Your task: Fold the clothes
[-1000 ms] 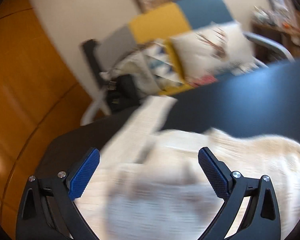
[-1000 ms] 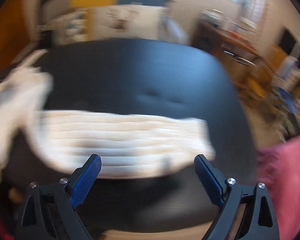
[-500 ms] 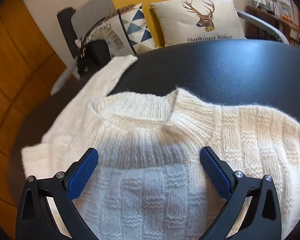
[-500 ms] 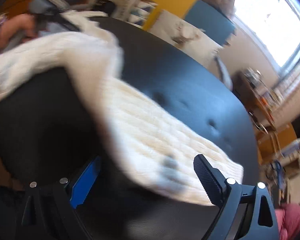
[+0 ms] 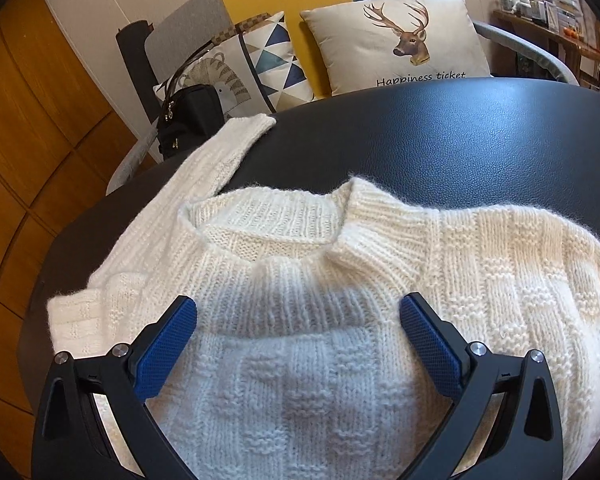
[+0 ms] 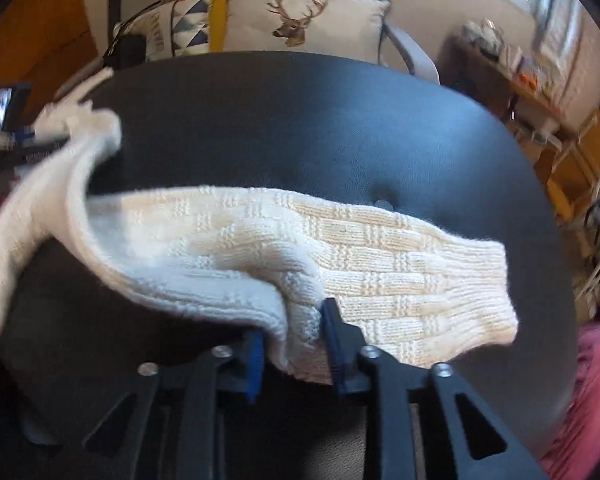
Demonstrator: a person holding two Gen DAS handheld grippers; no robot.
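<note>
The sweater (image 5: 340, 320) lies front-up on the black table (image 5: 460, 140), collar toward the far edge, body spread left to right under the left gripper (image 5: 298, 322). One sleeve (image 5: 216, 160) runs from the left shoulder toward the far-left corner, its cuff at the table edge. The other sleeve (image 6: 380, 264) lies across the right wrist view with its long axis left to right and its cuff to the right, well short of the table's right rim.

The right gripper (image 6: 292, 332) has just been closing, and its jaws now pinch a bunched fold of that sleeve at its near edge, the knit rising to the left of the grip. The left gripper is spread wide over the chest just near of the collar, holding nothing (whether its tips touch the knit cannot be told).

Judgement: the coming move is a sleeve fold, carried leftward over the body. The right hand is the nearer one and already has hold.

Containers: only a black bag (image 5: 190, 114) shows, standing beyond the far-left edge beside the cushions (image 5: 396, 40). Its contents are not visible.
</note>
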